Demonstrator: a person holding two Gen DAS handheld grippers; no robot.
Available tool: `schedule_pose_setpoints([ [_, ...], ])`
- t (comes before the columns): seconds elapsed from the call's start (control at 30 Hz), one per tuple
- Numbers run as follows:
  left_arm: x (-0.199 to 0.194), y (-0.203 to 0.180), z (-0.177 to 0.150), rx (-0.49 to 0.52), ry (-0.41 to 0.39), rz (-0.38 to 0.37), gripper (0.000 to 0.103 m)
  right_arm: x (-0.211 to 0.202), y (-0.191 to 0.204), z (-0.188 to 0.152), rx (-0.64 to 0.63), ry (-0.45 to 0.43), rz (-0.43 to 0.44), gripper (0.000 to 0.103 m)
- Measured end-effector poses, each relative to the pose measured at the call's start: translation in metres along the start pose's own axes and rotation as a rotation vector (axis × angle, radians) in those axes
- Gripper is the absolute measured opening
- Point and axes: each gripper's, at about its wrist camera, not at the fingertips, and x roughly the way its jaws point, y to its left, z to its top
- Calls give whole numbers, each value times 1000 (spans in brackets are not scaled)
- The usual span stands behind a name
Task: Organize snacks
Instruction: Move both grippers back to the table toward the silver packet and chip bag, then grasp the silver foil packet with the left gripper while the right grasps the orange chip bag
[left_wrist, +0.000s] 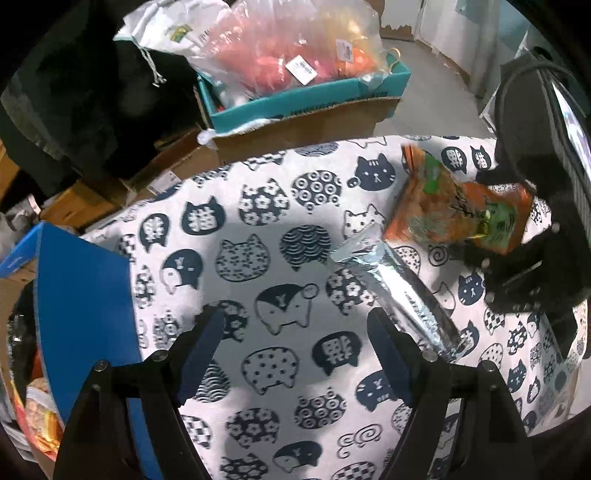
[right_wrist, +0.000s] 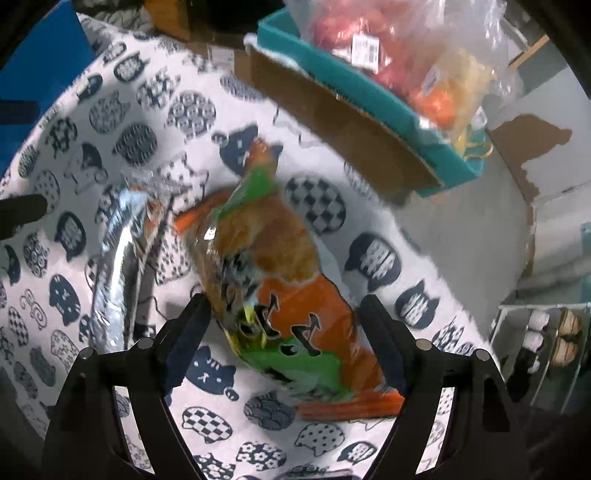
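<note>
Snack packets lie together on the cat-print tablecloth (left_wrist: 280, 229) — an orange-and-green snack bag (right_wrist: 288, 295) and, just beside it, a silver foil packet (left_wrist: 402, 291). In the right wrist view the orange-and-green bag sits between the spread fingers of the right gripper (right_wrist: 284, 325), its near end reaching past the fingertips toward the camera; the picture is blurred there, so I cannot tell whether either pad touches the wrapper, but the jaws stand wide apart and are not pinching it. The foil packet lies to the left of that bag, its far end meeting the bag's edge. In the left wrist view the left gripper (left_wrist: 299, 332) hovers over bare cloth with its jaws spread and nothing between them; the foil packet runs slantwise just to the right of its right finger, and the orange-and-green bag lies farther off at the right, where the dark body of the other gripper stands over it. At the near left edge of the table rises a blue box (left_wrist: 85, 325), with colourful wrappers showing low beside it. Beyond the far edge of the table sits a teal-rimmed cardboard box (left_wrist: 306, 103) holding a clear plastic bag (left_wrist: 288, 44) of red and orange goods.
</note>
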Motion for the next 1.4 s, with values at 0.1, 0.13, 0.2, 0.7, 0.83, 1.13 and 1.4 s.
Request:
schedule_pose_setpoints([
  [0.1, 5, -6, 0, -2, 13, -14, 81, 8, 3, -6, -3, 38, 3, 82],
  [0.13, 7, -8, 0, -4, 17, -19, 81, 12, 3, -9, 9, 51, 3, 82],
  [0.2, 8, -10, 0, -9, 22, -26, 81, 16, 1, -13, 39, 61, 10, 81],
  [0.7, 34, -39, 12, -84, 82, -54, 81, 5, -34, -33, 340, -41, 128, 38],
  [0.83, 42, -47, 18, -94, 98, -60, 81, 7, -51, -42, 402, -45, 155, 36],
  [1.13, 59, -65, 24, -78, 119, -62, 81, 9, -61, -64, 464, -66, 193, 36],
  [1.4, 50, -80, 11, -35, 87, -89, 36, -6, -53, -71, 476, -97, 207, 36],
])
